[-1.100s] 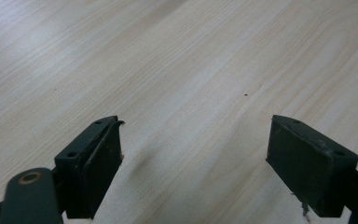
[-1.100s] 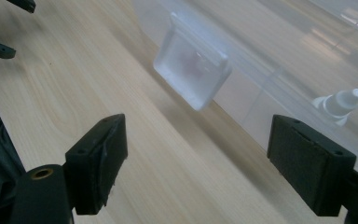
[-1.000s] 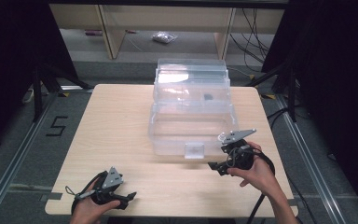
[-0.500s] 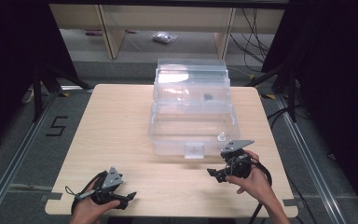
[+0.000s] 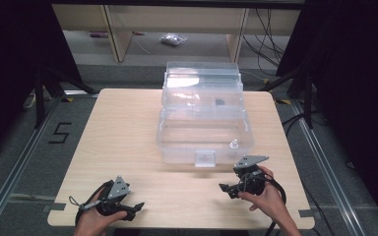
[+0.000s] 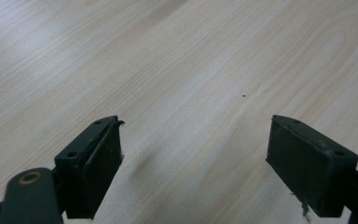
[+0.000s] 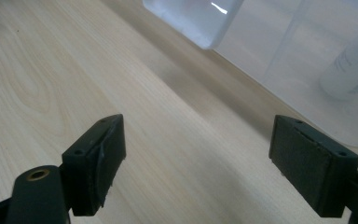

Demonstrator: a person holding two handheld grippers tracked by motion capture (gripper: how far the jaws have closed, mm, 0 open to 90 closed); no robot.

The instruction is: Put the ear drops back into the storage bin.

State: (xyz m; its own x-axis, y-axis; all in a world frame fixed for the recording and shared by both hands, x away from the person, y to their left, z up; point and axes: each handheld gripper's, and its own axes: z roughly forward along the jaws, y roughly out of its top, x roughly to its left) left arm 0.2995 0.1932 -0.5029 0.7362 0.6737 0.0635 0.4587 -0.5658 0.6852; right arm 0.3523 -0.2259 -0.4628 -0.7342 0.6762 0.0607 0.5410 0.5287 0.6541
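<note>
Clear plastic storage box (image 5: 204, 125) sits mid-counter (image 5: 123, 128), latch tab (image 5: 205, 158) on its near wall, small white bottle (image 5: 235, 144) inside at the near right corner. Right tool (image 5: 225, 188) just off the box's near right corner, jaws spread wide, nothing between them; its own view shows the box wall and bottle (image 7: 354, 70) close ahead. Left tool (image 5: 137, 208) at the near left edge, well apart from the box, jaws spread over bare wood, empty.
</note>
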